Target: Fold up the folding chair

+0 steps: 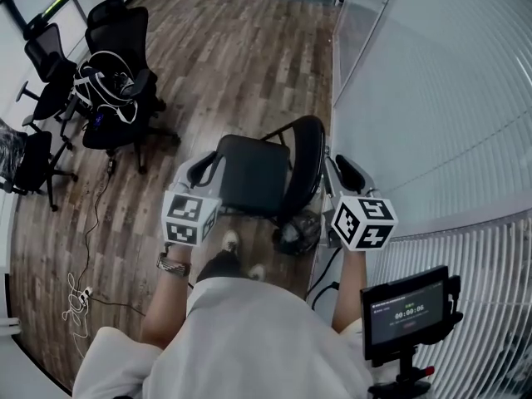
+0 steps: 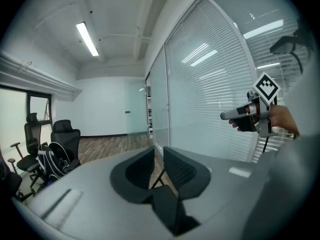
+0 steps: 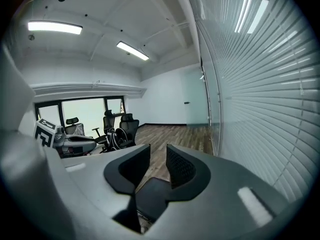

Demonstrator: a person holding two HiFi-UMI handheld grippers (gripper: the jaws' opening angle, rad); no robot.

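The black folding chair (image 1: 253, 175) stands unfolded on the wood floor in front of me, seat to the left and curved backrest (image 1: 309, 158) on the glass wall's side. In the head view my left gripper (image 1: 199, 169) hovers at the seat's left edge and my right gripper (image 1: 349, 171) is just beyond the backrest's right. The left gripper (image 2: 158, 154) shows a narrow gap with nothing between its pads; a dark chair part (image 2: 167, 209) lies below. The right gripper (image 3: 158, 151) stands a little wider, also empty, above the dark chair (image 3: 150, 196).
Black office chairs (image 1: 116, 73) draped with cables cluster at the left. A cable and power strip (image 1: 83, 293) trail across the floor. A glass wall with blinds (image 1: 432, 98) runs close along the right. A small monitor on a stand (image 1: 407, 310) is beside me, and a dark object (image 1: 298, 231) sits by the chair's legs.
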